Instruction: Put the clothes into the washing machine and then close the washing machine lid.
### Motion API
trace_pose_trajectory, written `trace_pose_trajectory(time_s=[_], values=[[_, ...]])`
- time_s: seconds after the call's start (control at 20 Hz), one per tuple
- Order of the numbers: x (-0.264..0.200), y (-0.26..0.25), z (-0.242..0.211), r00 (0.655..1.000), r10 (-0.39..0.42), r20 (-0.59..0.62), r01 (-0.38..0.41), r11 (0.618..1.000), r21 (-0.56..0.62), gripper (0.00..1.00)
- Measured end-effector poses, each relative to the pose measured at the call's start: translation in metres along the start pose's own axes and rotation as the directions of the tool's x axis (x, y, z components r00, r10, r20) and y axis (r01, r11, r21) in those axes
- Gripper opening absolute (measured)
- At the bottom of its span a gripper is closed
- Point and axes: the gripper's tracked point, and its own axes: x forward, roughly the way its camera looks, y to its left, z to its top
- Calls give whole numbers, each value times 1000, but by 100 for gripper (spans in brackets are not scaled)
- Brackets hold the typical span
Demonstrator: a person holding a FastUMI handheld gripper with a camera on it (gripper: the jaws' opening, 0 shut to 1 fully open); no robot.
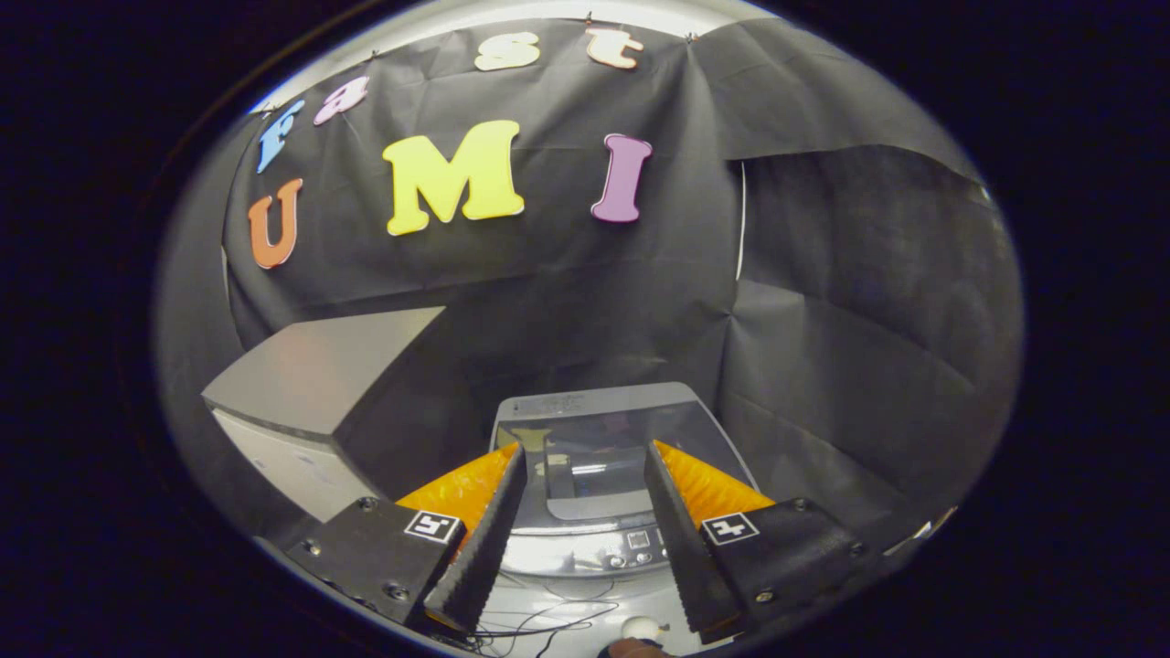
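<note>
washing machine (594, 457) front hidden behind claw (585, 457) fingers, control panel (631, 548) markings too small

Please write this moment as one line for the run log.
gripper: open, holding nothing | washing machine: beyond fingers, lid down | grey box: beside machine | clothes: not seen

Washing machine (594, 539): silver-grey body; white lower front.
Washing machine lid (622, 439): dark, glossy, see-through panel in a pale grey frame; faint reflections on the glass.
Control panel (640, 546): silver, with small dark buttons.
Box (311, 384): matte grey top; off-white side.
Booth wall (823, 320): black cloth, creased.
Gripper (585, 457) mounts: black, each with a small black-and-white square marker; fingers spread apart.
Cables (539, 626): thin, black, against the white front.
Round knob (640, 627): white.
</note>
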Motion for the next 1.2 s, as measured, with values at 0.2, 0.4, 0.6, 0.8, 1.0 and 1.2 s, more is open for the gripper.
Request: trace_pose_trajectory(time_s=[0.2, 0.4, 0.6, 0.8, 1.0, 1.2], values=[[-55, 2, 18, 998, -14, 61, 15, 1000, -13, 82], [-110, 4, 38, 989, -11, 145, 17, 999, -37, 95], [-165, 8, 54, 969, 19, 246, -1, 997, -74, 100], [-221, 1, 54, 952, 46, 303, -25, 997, -73, 100], [-270, -16, 52, 933, 59, 356, -27, 995, -94, 100], [-327, -32, 49, 907, 117, 405, -71, 990, -125, 100]])
